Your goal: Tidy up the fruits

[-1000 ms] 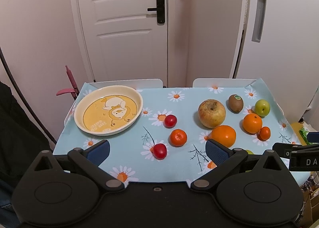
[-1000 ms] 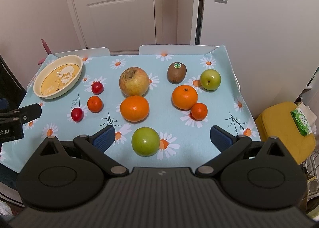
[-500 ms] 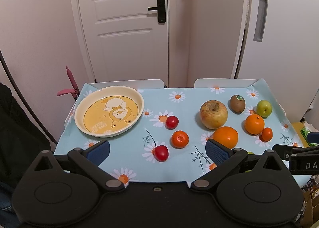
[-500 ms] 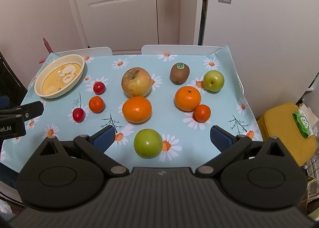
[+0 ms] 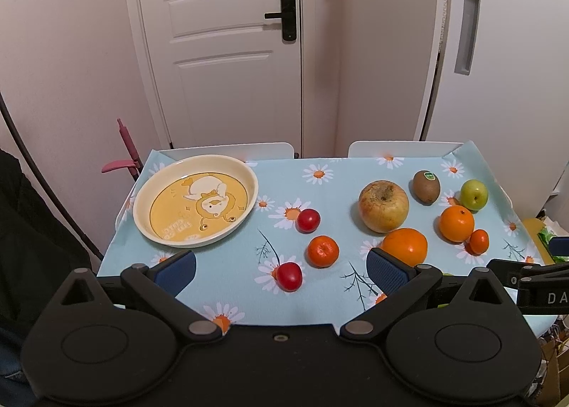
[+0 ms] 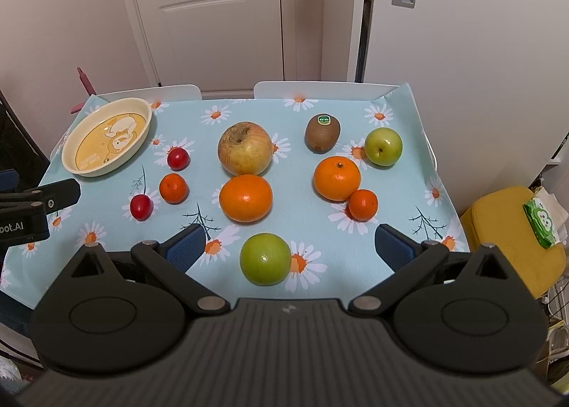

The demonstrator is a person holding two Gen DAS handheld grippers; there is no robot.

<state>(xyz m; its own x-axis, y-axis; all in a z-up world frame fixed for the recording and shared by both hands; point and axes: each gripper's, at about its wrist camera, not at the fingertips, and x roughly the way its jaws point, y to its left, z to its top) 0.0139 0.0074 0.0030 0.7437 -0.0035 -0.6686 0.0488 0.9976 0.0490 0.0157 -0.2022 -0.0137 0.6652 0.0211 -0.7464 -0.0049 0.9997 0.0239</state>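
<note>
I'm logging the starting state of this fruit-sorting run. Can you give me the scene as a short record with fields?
surface: table with a light blue daisy-print cloth
dish: yellow plate at the far left corner, no fruit in it
fruit on cloth: large apple, kiwi, two green apples, two oranges, two tangerines, two small red fruits
left gripper: open, holding nothing
right gripper: open, holding nothing
progress: nothing sorted yet
</note>
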